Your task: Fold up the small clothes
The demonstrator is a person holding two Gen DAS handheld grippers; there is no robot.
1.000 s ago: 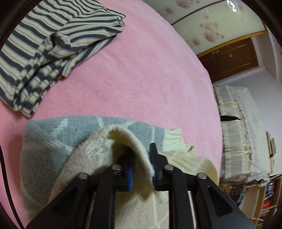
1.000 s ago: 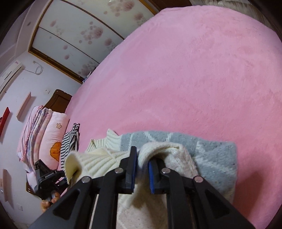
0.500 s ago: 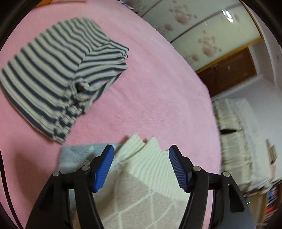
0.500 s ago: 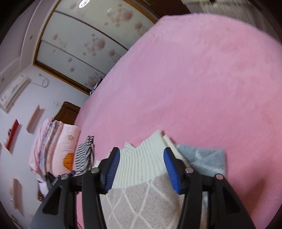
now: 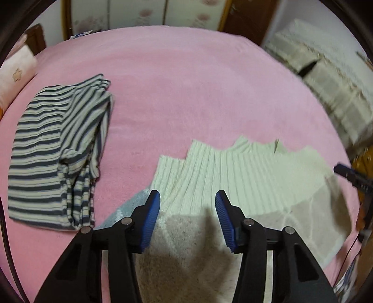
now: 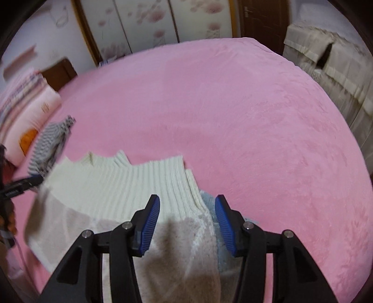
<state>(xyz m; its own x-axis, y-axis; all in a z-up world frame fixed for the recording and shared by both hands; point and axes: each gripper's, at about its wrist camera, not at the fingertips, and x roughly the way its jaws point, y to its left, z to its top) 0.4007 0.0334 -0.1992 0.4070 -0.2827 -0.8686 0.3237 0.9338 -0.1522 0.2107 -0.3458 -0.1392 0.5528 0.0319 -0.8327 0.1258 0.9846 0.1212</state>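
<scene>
A cream and grey knitted sweater (image 5: 233, 177) lies folded on the pink bed, its ribbed hem facing away; it also shows in the right wrist view (image 6: 121, 184). My left gripper (image 5: 187, 218) is open and empty above the sweater's left part. My right gripper (image 6: 187, 219) is open and empty above its right edge, where a grey layer (image 6: 209, 202) peeks out. A folded navy-and-cream striped garment (image 5: 56, 149) lies to the left; it also shows in the right wrist view (image 6: 49, 142).
The pink bedspread (image 6: 233, 121) stretches wide beyond the sweater. Pillows (image 6: 28, 116) are stacked at the left. A cloth-covered cabinet (image 5: 338, 88) stands off the bed's right side. Sliding wardrobe doors (image 6: 163, 21) are at the back.
Both grippers were shut on folds of the sweater, then opened and let go. The sweater now lies flat, and both grippers have lifted and pulled back.
</scene>
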